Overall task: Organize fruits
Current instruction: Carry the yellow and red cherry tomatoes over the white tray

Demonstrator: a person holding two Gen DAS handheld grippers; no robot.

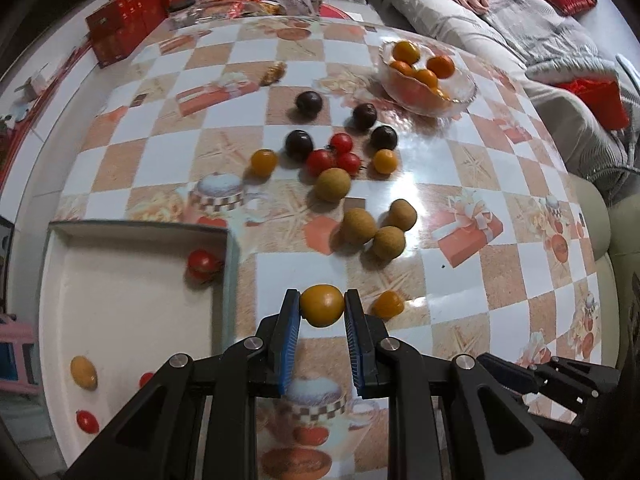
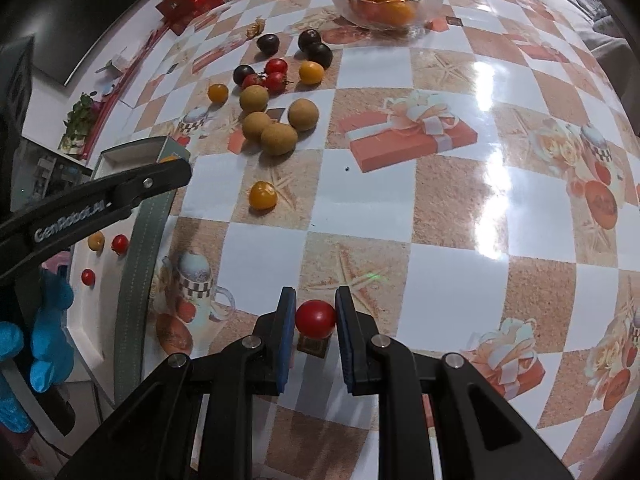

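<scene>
**Both grippers loaded, tray to the left**

The glossy checkered table point(image 1: 460, 200) is slick; round fruit would roll if dropped. The white tray point(image 1: 132, 300) sits left of the left gripper point(image 1: 322, 306), which is clamped on a smooth yellow tomato point(image 1: 322, 306). The right gripper point(image 2: 315, 318) pinches a red cherry tomato point(image 2: 315, 318), possibly near its edge, so it may slip.

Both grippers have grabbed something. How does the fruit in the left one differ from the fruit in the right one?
The left gripper holds a yellow-orange oval tomato; the right gripper holds a round red cherry tomato. The yellow-orange one fills the gap between the blue pads and looks larger; the red one looks smaller. Both are smooth, glossy and pinched near the fingertips above the checkered tablecloth.
</scene>
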